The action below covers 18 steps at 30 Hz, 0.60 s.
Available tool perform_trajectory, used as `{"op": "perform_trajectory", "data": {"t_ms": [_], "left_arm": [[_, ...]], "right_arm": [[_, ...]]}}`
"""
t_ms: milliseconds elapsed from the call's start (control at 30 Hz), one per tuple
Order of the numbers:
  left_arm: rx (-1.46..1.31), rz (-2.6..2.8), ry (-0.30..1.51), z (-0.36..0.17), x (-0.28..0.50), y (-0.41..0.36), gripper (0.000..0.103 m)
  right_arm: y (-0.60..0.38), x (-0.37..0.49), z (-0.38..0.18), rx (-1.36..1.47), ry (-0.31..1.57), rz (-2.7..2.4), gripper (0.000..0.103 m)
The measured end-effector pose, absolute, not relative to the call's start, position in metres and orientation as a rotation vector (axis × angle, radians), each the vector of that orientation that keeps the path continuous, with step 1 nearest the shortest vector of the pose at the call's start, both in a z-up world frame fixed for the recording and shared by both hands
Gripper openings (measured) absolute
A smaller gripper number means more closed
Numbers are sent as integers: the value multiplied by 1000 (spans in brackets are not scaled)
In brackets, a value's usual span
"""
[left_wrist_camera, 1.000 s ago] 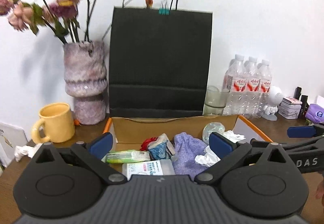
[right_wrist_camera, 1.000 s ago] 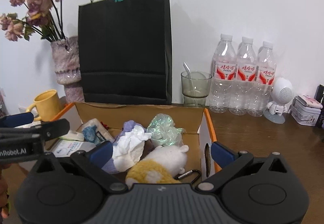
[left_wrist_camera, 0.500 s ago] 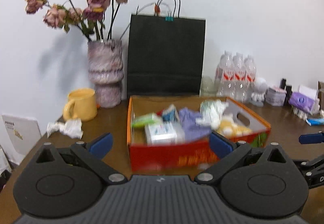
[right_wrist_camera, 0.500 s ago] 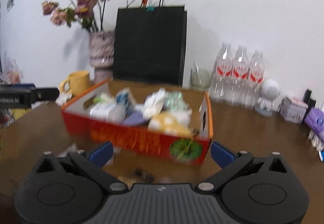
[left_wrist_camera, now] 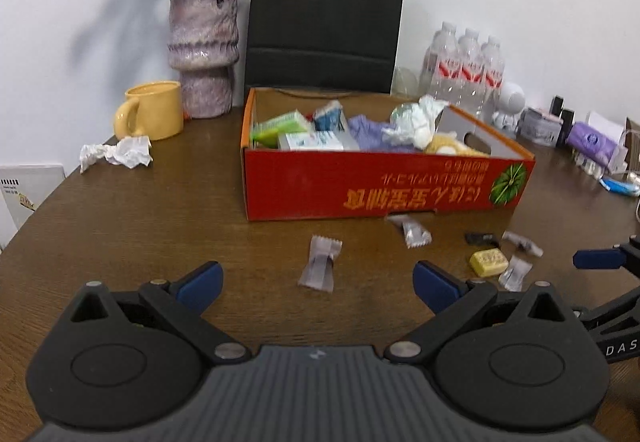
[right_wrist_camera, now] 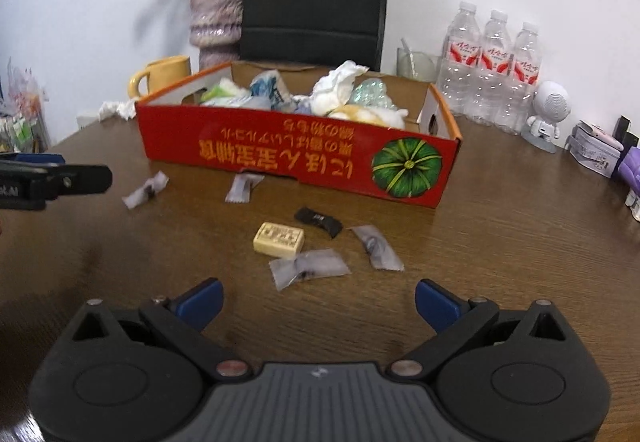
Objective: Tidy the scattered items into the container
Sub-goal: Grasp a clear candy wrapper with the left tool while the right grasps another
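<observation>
Both grippers, left (left_wrist_camera: 316, 278) and right (right_wrist_camera: 318, 294), wide apart, held nothing. Box (right_wrist_camera: 280, 158) part full. Next: grab candy wrapper (right_wrist_camera: 308, 268).

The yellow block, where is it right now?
In the right wrist view the yellow block lies on the table before the red box, left of the black clip.

Wide-spread right tongs (right_wrist_camera: 318, 300) above table (right_wrist_camera: 520, 242), yellow block (right_wrist_camera: 279, 239) and wrappers before red box (right_wrist_camera: 296, 158).
</observation>
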<state>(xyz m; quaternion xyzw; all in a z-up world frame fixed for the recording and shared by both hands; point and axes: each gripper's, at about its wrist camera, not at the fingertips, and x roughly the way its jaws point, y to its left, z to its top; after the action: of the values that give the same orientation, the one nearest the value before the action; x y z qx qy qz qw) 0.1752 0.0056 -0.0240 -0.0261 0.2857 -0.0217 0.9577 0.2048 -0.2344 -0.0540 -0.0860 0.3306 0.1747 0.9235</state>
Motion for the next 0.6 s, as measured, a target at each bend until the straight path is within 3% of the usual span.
{"op": "perform_trajectory", "data": {"t_ms": [200,300,367,600], "left_arm": [[-26,-44,594,-29,180,3,103],[5,-46,610,-32,187,0,100],[20,-49,624,-35,194,-2,98],[38,-51,680,-44,221,-3,80]], "right_arm": [[-232,208,-58,-184,690,383,92],[-230,213,-61,-186,699,403,78],[-228,216,-62,-182,698,423,76],[-225,231,-62,-177,688,452,68]]}}
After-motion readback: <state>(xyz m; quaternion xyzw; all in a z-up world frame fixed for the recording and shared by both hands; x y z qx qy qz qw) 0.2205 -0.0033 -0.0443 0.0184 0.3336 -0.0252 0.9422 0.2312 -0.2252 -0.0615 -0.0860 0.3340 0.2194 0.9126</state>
